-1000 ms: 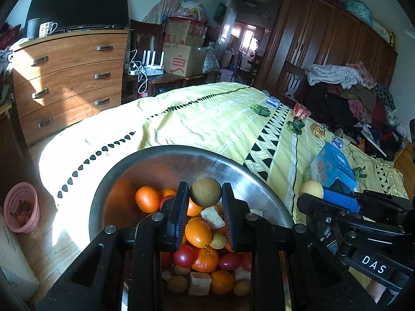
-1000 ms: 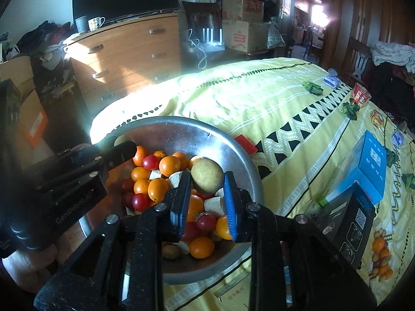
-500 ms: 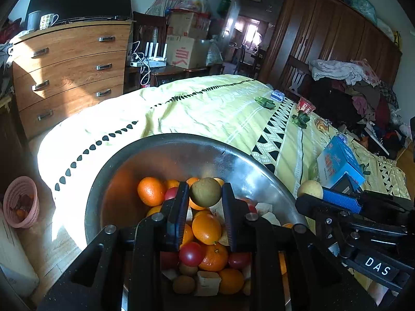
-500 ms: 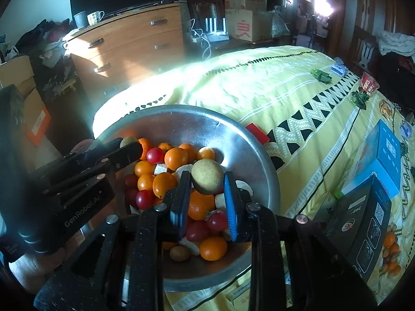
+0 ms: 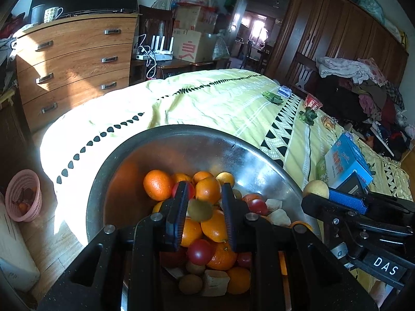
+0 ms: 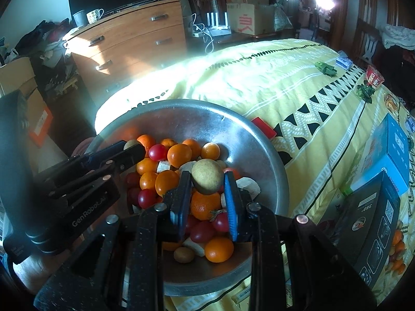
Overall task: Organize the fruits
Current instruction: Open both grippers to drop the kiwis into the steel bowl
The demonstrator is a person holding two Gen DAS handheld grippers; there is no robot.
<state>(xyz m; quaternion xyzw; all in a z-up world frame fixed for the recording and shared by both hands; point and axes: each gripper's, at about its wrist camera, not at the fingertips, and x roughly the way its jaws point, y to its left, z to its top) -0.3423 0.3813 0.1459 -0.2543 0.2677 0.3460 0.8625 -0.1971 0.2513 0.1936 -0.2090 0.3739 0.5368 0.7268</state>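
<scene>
A steel bowl (image 5: pixel 166 140) (image 6: pixel 249 140) on the yellow bed holds several oranges, red tomatoes, small brown fruits and pale chunks. My left gripper (image 5: pixel 203 199) is open over the bowl; a small brown-green fruit (image 5: pixel 199 210), blurred, is between the jaws and clear of both pads. It shows at the left of the right wrist view (image 6: pixel 129 153). My right gripper (image 6: pixel 206 185) is over the bowl's near side with a yellow-brown round fruit (image 6: pixel 207 176) between its jaws. It shows at the right of the left wrist view (image 5: pixel 324 194).
A blue box (image 5: pixel 347 163) (image 6: pixel 394 150) and a black box (image 6: pixel 368 220) lie on the bed right of the bowl. A small red box (image 6: pixel 263 127) sits behind the bowl. A wooden dresser (image 5: pixel 72 64) and a pink basket (image 5: pixel 23 199) stand to the left.
My left gripper's jaws have spread and the small brown-green fruit has slipped down between them, now blurred. Both grippers have come closer over the bowl. The right one still holds its fruit.
</scene>
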